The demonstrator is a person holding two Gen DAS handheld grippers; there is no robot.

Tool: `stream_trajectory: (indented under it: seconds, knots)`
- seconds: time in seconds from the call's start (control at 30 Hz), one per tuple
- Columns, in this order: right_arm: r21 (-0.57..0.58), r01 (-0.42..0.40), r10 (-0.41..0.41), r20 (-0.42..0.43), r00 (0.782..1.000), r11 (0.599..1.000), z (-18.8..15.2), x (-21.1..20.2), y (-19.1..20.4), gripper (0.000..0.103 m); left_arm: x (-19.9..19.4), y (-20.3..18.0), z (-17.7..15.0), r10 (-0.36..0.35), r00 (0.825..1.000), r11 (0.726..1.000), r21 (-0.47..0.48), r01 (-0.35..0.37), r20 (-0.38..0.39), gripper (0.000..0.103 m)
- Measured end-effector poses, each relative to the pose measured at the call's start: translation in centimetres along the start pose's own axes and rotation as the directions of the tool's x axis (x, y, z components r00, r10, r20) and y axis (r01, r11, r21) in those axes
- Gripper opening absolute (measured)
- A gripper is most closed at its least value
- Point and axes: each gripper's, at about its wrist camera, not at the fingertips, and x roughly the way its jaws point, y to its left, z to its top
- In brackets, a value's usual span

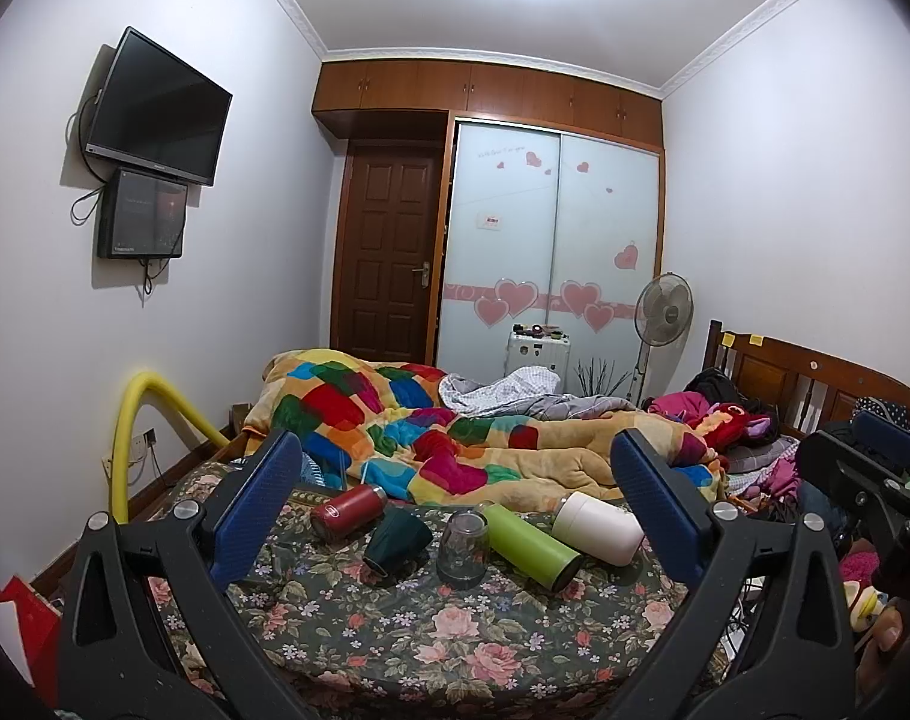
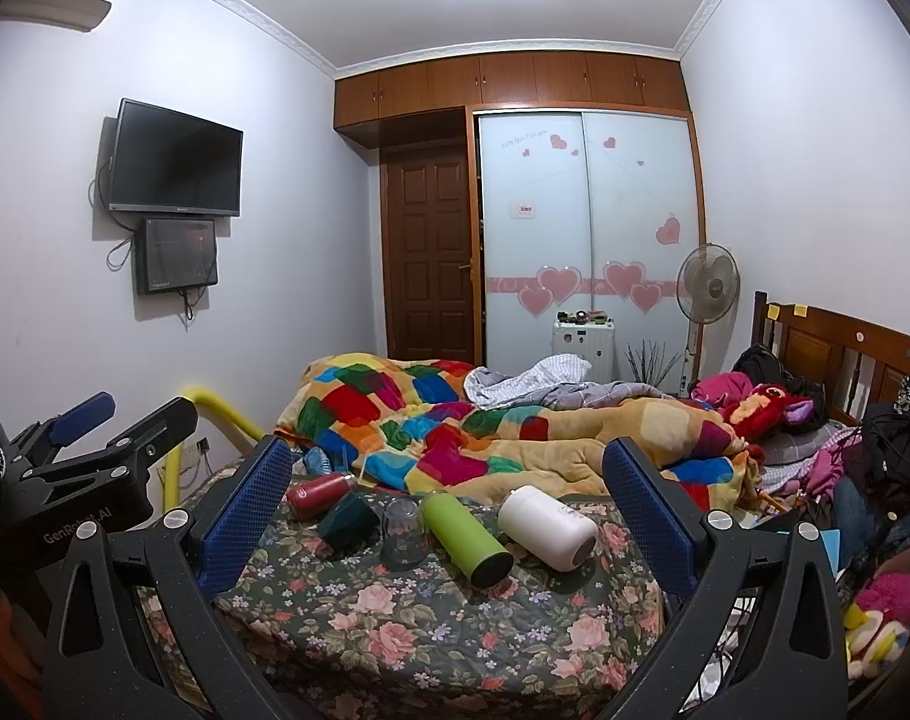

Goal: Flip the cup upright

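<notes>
Green, the cup (image 1: 397, 539) lies tipped on the floral bedspread (image 1: 455, 630), ahead of both tongs. The left gripper (image 1: 455, 516) and right gripper (image 2: 449, 516) gape wide, holding nothing.

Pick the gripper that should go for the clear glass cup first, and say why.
Left, by a small margin. Both grippers are open and empty. The clear glass cup sits midway ahead of the left gripper; for the right gripper it lies left of centre, beside the green bottle.

L gripper (image 1: 455, 480) wide open above bed; five cups: glass (image 1: 464, 549) inverted, rest on sides.
</notes>
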Motion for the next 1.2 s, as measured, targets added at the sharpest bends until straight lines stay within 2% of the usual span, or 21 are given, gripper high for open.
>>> stream_trajectory:
  seconds: [0.7,0.73,0.9,1.2]
  knots:
    - [0.001,-0.001,0.001,-0.002,1.000,1.000,-0.6,0.2,-0.5,0.103,0.0,0.2,0.1,0.004,1.000,1.000,0.002,-0.004,0.001,0.103]
    - [0.000,-0.001,0.001,-0.003,1.000,1.000,-0.6,0.8,1.0,0.103,0.0,0.2,0.1,0.003,1.000,1.000,0.002,-0.003,0.001,0.103]
    - [0.000,-0.001,0.001,-0.006,1.000,1.000,-0.7,0.8,1.0,0.103,0.2,0.3,0.0,0.005,1.000,1.000,0.002,-0.005,-0.002,0.103]
    - [0.004,0.002,-0.002,-0.033,0.999,1.000,-2.0,1.9,0.2,0.103,2.2,0.8,-1.0,0.018,0.999,1.000,0.005,-0.018,-0.039,0.103]
